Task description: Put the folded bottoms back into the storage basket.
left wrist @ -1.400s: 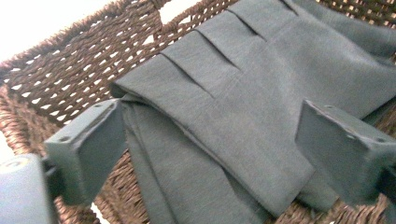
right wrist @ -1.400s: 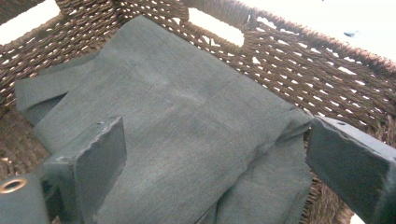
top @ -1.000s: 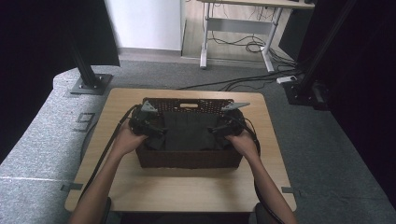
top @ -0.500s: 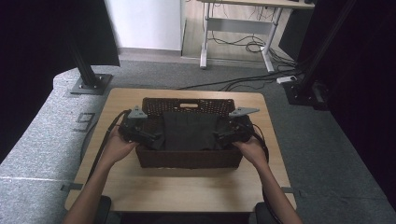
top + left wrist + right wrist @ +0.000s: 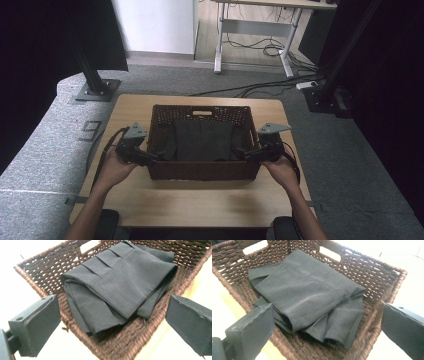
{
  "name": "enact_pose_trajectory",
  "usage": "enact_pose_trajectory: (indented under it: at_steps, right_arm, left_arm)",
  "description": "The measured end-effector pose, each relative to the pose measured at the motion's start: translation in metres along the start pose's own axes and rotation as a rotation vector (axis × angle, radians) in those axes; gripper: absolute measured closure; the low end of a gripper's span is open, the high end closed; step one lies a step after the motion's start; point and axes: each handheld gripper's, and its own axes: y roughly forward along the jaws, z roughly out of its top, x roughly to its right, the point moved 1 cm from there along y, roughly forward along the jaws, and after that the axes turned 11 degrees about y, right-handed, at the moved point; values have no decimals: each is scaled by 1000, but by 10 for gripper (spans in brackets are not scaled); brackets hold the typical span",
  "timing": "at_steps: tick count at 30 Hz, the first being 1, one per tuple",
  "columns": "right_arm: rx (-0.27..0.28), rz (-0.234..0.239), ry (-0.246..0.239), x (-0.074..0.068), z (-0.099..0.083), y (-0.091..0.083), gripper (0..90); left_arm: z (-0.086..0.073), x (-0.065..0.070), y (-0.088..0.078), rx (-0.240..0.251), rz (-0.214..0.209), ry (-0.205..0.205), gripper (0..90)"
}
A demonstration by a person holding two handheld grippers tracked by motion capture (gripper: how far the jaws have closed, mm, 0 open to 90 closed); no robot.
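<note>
Both grippers have drawn back out of the basket since the earlier high-view frames, where they stood over the cloth, and now sit at its two near corners. High view: left gripper [image 5: 156,158] at the near-left corner of the woven basket [image 5: 202,172], right gripper [image 5: 243,153] at the near-right corner, each just beside or touching the rim; contact cannot be told. Folded dark cloth [image 5: 202,139] lies flat on the basket floor, centred; basket stands mid-table [image 5: 200,205]. Jaw spread is hard to read here, dark on dark. Left gripper view: jaws wide apart, nothing between them; cloth [image 5: 120,287] lies beyond them inside the basket [image 5: 37,277], layered edges loose at the near fold. Right gripper view: jaws likewise spread wide and empty; cloth [image 5: 307,297] rests against the near wall of the basket [image 5: 372,272], lower layers splayed out. Risks, as judged: a jaw catching the wicker rim could drag or tip the basket; a pinch on one layer alone could unfold the stack. Obscured: the underside of the cloth, the count of its layers, the basket's near outer wall in both gripper views, and the washed-out table around it.
</note>
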Motion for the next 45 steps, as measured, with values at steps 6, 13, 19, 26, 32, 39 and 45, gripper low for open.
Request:
enact_pose_trajectory:
  at_steps: [6, 13, 19, 26, 32, 39, 45]
  right_arm:
    - [3, -15, 9, 5, -14, -12, 0]
    - [-17, -19, 37, 14, -41, -13, 0]
    - [-26, -51, 39, 20, -63, -9, 0]
    - [-54, -64, 63, 26, -93, 2, 0]
    - [-80, -74, 87, 32, -116, 11, 0]
    - [-120, -87, 113, 38, -142, 26, 0]
    - [-170, -90, 118, 41, -157, 37, 0]
  left_arm:
    - [-17, 6, -5, -7, 6, -2, 2]
    - [-42, 12, -1, -7, -7, -30, 2]
    - [-65, 18, 8, -14, -12, -33, 0]
    - [-87, 22, 19, -38, -4, -25, 0]
    - [-111, 28, 34, -77, -5, -19, 0]
    - [-126, 31, 48, -143, -9, 1, 0]
    - [-137, 29, 57, -171, -47, -28, 0]
